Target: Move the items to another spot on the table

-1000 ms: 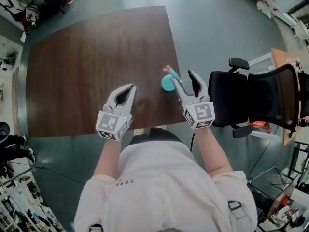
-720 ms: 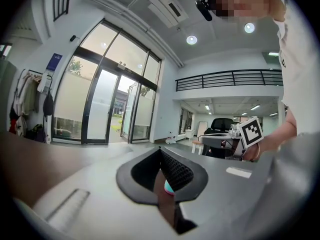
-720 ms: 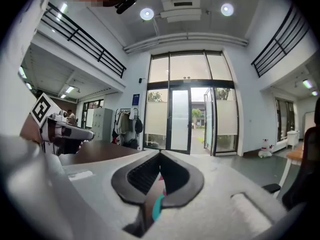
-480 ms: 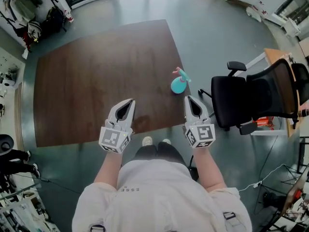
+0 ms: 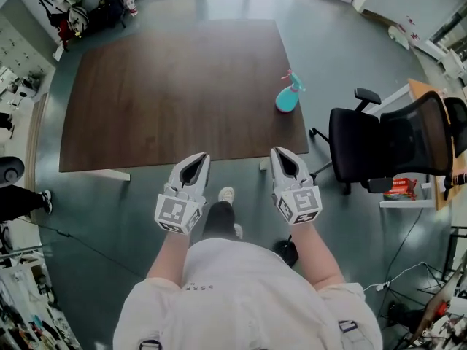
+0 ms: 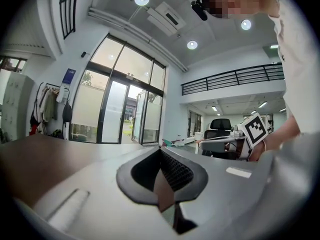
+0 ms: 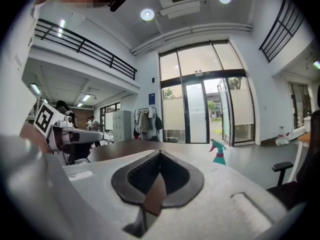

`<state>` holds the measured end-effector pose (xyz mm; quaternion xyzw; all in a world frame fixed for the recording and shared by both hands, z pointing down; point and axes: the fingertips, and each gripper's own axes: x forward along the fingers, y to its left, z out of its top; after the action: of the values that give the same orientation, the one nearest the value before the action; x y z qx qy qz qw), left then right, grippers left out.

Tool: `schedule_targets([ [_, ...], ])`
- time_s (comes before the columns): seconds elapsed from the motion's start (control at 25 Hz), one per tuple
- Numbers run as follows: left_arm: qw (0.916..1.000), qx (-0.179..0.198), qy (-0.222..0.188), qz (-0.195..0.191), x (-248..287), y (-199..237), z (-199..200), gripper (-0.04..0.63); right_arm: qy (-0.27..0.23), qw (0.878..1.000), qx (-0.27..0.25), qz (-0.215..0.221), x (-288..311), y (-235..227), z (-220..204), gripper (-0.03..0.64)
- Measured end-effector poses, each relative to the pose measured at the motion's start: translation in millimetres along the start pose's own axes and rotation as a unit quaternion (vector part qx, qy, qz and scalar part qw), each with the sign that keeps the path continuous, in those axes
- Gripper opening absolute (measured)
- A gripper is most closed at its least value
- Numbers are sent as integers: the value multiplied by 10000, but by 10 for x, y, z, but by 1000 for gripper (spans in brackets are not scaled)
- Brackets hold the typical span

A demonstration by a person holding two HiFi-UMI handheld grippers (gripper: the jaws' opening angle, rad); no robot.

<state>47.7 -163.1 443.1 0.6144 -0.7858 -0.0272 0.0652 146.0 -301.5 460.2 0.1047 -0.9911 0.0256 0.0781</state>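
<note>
The teal spray bottle stands upright, its long axis vertical and its pink trigger head on top, near the 3 o'clock edge of the brown table. The right gripper is the nearer one: the bottle lies at about 12 o'clock from its jaws, which are pressed together with nothing between them. The left gripper is likewise closed and empty, with the bottle at 2 o'clock. Both hang off the table's near edge. A black office chair crowds the bottle's right side.

Right gripper jaws together, empty; spray bottle beyond.
</note>
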Motion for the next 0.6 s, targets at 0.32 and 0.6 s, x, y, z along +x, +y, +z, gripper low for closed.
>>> schedule_targets([
  [0.32, 9985, -35, 246, 498, -1081, -43, -161, 15, 140, 9986, 16, 519, -352, 886, -176, -8],
  [0.6, 9956, -3, 52, 936, -1859, 451, -50, 15, 248, 9977, -96, 627, -257, 1616, -151, -8],
])
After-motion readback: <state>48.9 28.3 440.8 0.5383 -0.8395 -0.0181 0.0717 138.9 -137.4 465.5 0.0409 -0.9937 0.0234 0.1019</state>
